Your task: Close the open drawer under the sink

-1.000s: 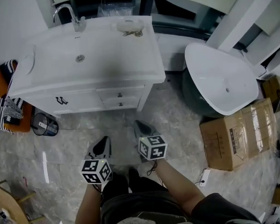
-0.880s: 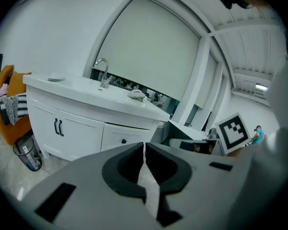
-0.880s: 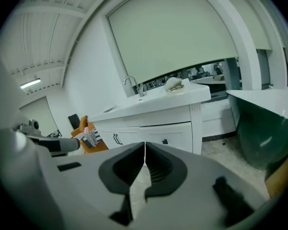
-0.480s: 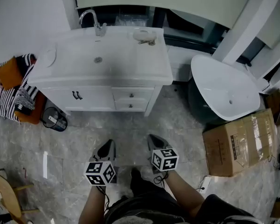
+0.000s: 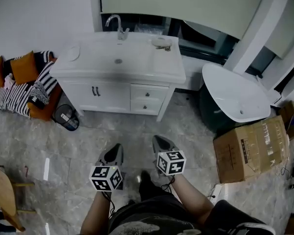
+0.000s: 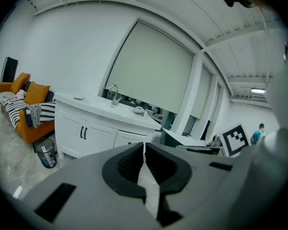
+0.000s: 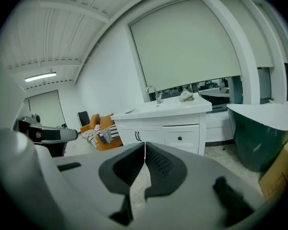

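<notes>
The white sink cabinet [image 5: 117, 62] stands against the far wall, well apart from both grippers. Its two drawers [image 5: 147, 99] on the right side sit flush with the front, as do the drawers [image 7: 180, 138] in the right gripper view. My left gripper [image 5: 114, 153] and right gripper [image 5: 161, 143] hang side by side over the floor, pointing toward the cabinet. The left gripper [image 6: 144, 150] has its pads pressed together with nothing between them. The right gripper [image 7: 144, 150] is likewise shut and empty.
An orange sofa with a striped blanket [image 5: 19, 82] is at the left, a waste bin [image 5: 67, 117] beside the cabinet. A dark green tub [image 5: 235, 97] and a cardboard box [image 5: 252, 146] stand at the right. A wooden chair [image 5: 2, 195] is at the lower left.
Both grippers and the head view have drawn back from the cabinet, which now looks smaller and farther off. Both grippers stayed shut.
</notes>
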`<control>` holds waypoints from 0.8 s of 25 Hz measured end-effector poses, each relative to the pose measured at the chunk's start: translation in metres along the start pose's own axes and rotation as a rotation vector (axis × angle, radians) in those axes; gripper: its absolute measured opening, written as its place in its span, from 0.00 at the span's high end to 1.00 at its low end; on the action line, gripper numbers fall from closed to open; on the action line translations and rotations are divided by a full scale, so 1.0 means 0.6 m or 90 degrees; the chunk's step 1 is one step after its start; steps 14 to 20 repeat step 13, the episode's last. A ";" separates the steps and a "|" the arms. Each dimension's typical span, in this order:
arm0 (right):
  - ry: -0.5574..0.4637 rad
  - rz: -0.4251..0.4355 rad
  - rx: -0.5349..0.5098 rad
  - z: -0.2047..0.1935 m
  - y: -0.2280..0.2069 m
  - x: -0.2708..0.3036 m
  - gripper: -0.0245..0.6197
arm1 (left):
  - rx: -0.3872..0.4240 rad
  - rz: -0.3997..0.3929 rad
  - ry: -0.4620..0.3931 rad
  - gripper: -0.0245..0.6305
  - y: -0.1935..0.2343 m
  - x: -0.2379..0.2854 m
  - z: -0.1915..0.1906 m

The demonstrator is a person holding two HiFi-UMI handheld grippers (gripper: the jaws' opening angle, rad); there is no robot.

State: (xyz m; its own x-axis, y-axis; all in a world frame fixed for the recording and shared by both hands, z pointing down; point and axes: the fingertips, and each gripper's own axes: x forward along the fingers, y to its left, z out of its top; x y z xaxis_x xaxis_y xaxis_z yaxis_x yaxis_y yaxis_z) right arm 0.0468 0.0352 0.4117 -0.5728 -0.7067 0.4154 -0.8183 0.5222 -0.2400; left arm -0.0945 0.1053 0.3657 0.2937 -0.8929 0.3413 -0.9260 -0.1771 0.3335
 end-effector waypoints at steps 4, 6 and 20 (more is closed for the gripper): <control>-0.018 0.003 -0.013 -0.011 0.063 -0.059 0.92 | 0.009 -0.019 -0.012 0.93 -0.014 -0.075 -0.012; -0.030 -0.001 -0.019 -0.015 0.085 -0.089 0.92 | 0.018 -0.028 -0.020 0.93 -0.025 -0.109 -0.018; -0.061 -0.005 -0.054 -0.027 0.142 -0.182 0.92 | 0.014 -0.037 -0.055 0.93 -0.054 -0.199 -0.039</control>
